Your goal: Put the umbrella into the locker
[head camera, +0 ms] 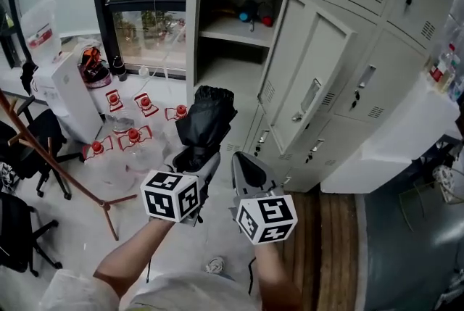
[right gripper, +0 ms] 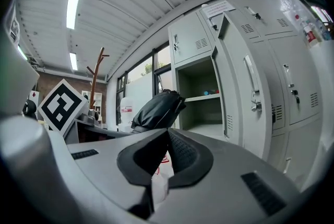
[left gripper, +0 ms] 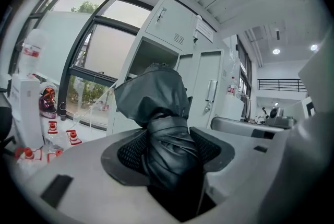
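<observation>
My left gripper [head camera: 196, 157] has its jaws clamped on the folded umbrella [head camera: 206, 117], whose long axis points ahead at the open locker [head camera: 226, 76] (door [head camera: 312, 77] swung right). My right gripper [head camera: 246, 170], jaws together and empty, rides just beside it.

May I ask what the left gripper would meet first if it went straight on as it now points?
Probably the open locker compartment below the shelf: the left gripper, holding the umbrella, points into it; depth is unclear.
</observation>
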Available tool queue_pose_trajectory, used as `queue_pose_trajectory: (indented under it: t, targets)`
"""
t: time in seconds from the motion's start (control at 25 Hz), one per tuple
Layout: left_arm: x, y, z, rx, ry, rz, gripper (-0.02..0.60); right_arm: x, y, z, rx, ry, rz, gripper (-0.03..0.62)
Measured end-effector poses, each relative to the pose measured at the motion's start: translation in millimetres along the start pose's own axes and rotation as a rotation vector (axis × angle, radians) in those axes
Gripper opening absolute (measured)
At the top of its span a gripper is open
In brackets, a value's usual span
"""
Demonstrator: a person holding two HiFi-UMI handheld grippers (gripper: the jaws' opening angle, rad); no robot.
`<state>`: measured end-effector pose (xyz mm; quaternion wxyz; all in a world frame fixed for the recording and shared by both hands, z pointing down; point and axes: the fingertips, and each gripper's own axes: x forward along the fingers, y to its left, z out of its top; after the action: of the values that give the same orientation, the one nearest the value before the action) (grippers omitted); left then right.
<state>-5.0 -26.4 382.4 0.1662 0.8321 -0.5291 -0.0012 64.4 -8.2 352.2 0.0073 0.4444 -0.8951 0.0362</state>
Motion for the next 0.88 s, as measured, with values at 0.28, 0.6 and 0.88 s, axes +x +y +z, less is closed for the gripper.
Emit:
queue_pose_trajectory:
  t: [0.28, 0.6, 0.88]
  targets:
    - [24.3, -3.8, 4.4, -0.004, 0.011, 0.046, 0.253, 8.0, -25.0, 7.4, 0.024, -0.02, 0.046, 0.003]
    - [39.5, -4.3, 5.1, 0.006, 0.019, 0.065, 0.253, 16.4, -40.6, 9.0, 0.027, -0.027, 0.062, 0.003]
    - [50.6, 9.8, 7.1, -0.013, 0.016, 0.066, 0.253, 30.7, -42.0, 5.9, 0.016, -0.012, 0.065, 0.003]
